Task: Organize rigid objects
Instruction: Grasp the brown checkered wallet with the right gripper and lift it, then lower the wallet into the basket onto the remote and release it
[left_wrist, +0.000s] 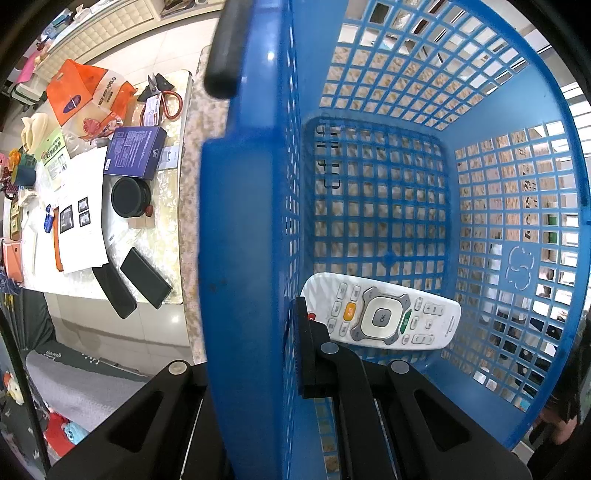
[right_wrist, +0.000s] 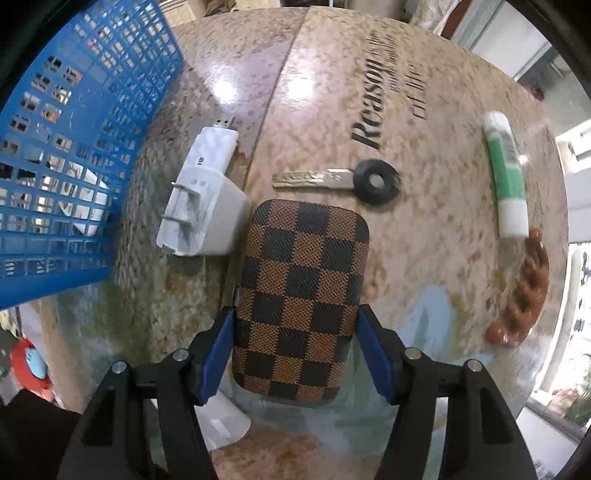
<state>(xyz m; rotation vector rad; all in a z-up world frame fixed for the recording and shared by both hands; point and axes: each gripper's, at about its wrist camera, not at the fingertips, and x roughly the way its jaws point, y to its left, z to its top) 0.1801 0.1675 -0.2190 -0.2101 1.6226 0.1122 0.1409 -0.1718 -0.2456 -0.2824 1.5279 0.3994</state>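
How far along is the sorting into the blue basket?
Done: one item, the white remote, lies in the blue basket. In hand: the left gripper clamps the basket's wall; the right gripper is shut on the checkered case. Left on the counter: white charger, key, green-and-white tube and a brown object at the edge.

"OK" on round centre button of white remote (left_wrist: 384, 314); small brand print along remote's end, too small to read; "Reason" in dark letters on speckled stone tabletop (right_wrist: 369, 122), further words beside it blurred; print on purple box (left_wrist: 135, 151) and orange bag (left_wrist: 88, 99) illegible.
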